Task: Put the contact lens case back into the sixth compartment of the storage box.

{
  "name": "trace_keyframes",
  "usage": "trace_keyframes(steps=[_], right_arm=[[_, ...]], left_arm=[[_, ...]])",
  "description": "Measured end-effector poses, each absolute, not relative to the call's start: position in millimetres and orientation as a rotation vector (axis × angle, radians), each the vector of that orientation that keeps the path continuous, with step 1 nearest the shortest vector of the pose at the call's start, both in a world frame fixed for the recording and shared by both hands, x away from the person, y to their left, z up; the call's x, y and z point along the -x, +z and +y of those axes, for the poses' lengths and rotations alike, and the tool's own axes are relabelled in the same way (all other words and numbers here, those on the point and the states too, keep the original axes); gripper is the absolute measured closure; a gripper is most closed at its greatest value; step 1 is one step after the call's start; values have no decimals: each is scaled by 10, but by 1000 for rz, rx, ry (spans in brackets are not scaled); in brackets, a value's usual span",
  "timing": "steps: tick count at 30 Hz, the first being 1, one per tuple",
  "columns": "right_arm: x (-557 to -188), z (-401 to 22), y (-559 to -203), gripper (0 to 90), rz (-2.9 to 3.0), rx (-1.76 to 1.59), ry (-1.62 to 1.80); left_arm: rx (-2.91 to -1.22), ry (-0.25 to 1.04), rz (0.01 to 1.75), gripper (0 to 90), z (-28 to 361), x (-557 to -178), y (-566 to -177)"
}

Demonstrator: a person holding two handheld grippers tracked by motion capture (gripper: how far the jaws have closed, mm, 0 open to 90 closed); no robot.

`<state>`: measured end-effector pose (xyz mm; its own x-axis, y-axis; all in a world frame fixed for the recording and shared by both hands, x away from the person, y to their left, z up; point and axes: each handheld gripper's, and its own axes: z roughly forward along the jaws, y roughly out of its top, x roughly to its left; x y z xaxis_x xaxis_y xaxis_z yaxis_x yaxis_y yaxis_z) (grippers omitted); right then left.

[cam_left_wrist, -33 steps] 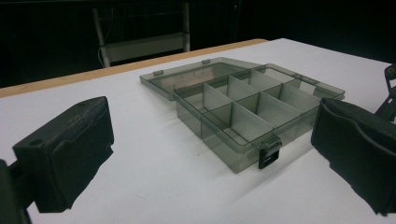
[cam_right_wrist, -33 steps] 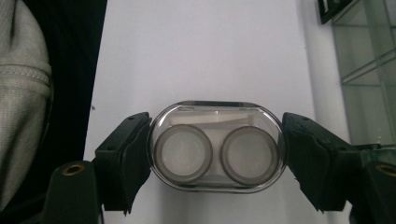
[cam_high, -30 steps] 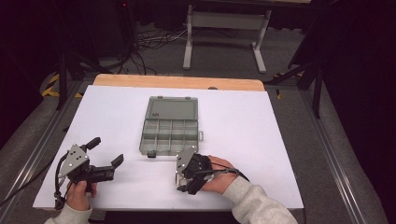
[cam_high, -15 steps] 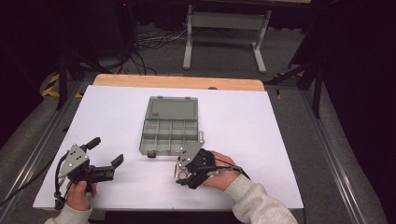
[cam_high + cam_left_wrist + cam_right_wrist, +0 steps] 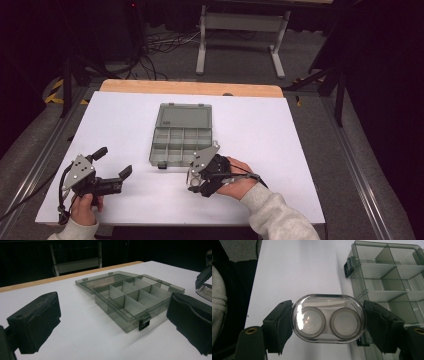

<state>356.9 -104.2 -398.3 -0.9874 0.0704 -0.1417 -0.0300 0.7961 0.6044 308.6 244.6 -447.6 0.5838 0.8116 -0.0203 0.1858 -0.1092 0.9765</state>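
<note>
Two jaws of the right gripper clamp a clear lens case; left gripper gapes wide, empty

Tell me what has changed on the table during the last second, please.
Nothing visibly changed. The right tongs stay shut on the clear oval case beside the open organizer box; the left tongs remain open and still.

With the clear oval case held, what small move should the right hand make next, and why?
Probably carry the oval case over an open compartment of the organizer box. The right gripper already clamps it, and the box lies open, apparently empty, just beside it.
</note>
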Motion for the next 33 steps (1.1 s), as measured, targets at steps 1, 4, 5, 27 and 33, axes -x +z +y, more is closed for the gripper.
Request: trace_keyframes(steps=[1,4,5,27,33], right_arm=[[-3581,-1041,-3976,268,2829,-33,956],[-3603,-1037,-3959,268,2824,-36,958],[-3613,-1033,-3946,268,2821,-35,957],[-3905,-831,-3772,268,2792,-29,926],[-3968,-763,-3738,268,2786,-22,922]], left_arm=[[-1627,656,851,1,2446,-3086,-4476],[-1627,657,850,0,2446,-3085,-4474],[-1627,656,851,0,2446,-3087,-4476],[-1625,654,857,1,2463,-3092,-4476],[-1624,654,853,0,2459,-3093,-4476]])
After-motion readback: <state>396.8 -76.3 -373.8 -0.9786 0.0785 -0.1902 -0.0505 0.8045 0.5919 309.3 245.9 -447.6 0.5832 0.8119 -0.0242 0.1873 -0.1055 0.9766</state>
